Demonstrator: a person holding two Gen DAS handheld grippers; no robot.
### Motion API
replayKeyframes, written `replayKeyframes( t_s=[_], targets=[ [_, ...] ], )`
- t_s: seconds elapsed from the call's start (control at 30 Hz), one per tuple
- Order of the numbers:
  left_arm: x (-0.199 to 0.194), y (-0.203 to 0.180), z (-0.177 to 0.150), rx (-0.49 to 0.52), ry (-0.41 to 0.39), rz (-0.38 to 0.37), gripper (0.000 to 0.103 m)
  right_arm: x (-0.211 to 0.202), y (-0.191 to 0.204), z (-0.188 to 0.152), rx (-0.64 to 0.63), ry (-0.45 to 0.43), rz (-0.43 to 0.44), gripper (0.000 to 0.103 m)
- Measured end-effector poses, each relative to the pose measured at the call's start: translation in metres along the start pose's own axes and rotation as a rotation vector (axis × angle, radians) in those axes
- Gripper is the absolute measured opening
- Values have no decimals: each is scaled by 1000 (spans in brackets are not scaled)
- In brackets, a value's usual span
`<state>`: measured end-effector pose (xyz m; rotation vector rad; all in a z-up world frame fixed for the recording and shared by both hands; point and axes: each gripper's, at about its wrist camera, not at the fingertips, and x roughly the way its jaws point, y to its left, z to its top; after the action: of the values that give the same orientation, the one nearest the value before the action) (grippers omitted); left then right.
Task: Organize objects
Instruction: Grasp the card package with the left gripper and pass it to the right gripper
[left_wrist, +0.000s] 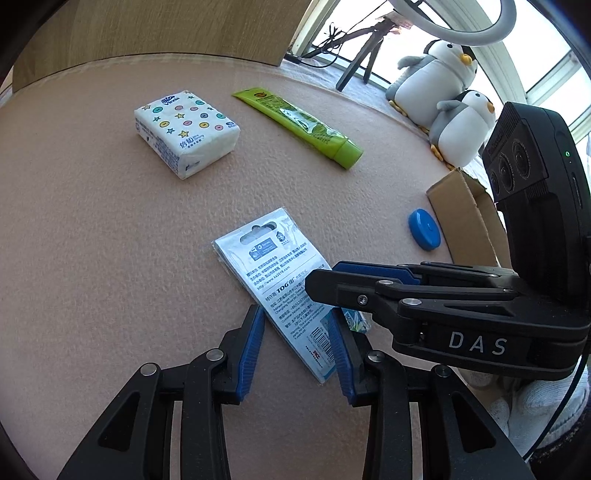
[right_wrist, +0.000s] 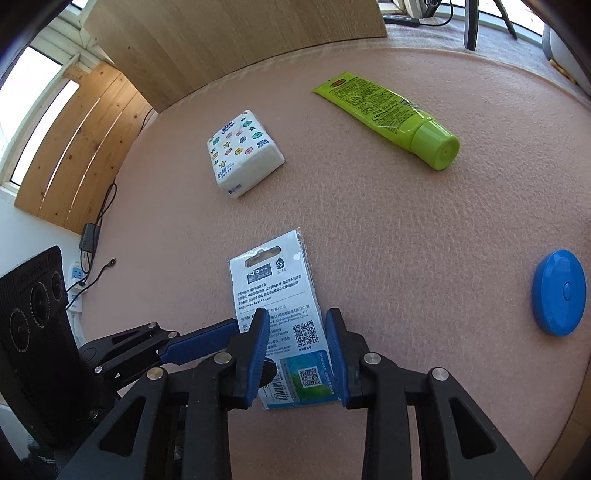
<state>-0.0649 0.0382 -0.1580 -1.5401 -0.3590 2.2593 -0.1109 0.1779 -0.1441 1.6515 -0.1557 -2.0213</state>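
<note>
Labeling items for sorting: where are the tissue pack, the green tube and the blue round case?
tissue pack (left_wrist: 186, 132): left wrist view, on its printed top face.
green tube (right_wrist: 384, 107): right wrist view, on its flat printed body.
blue round case (right_wrist: 558, 292): right wrist view, on its lid centre.

- The pink felt table (left_wrist: 92, 240) is being viewed from low and close by the left wrist camera, facing its far edge, with the penguin toys (left_wrist: 443, 96) at the far right corner.
- The same table (right_wrist: 424, 229) is being viewed from equally near by the right wrist camera, facing the far left corner.
- The printed card (left_wrist: 280, 280) (right_wrist: 275, 302), tissue pack (left_wrist: 184, 131) (right_wrist: 243, 151), green tube (left_wrist: 299, 125) (right_wrist: 388, 114) and blue disc (left_wrist: 424, 229) (right_wrist: 558, 291) are being shared by both views.
</note>
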Motion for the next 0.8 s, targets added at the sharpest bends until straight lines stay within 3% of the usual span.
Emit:
replayKeyframes(
  t_s=[0.3, 0.8],
  targets=[
    [-4, -26, 4, 47, -15, -20, 38, -20, -17, -11, 53, -47, -9, 20],
    [-12, -105, 19, 174, -71, -82, 38, -93, -60, -34, 144, -181, 7, 19]
  ],
)
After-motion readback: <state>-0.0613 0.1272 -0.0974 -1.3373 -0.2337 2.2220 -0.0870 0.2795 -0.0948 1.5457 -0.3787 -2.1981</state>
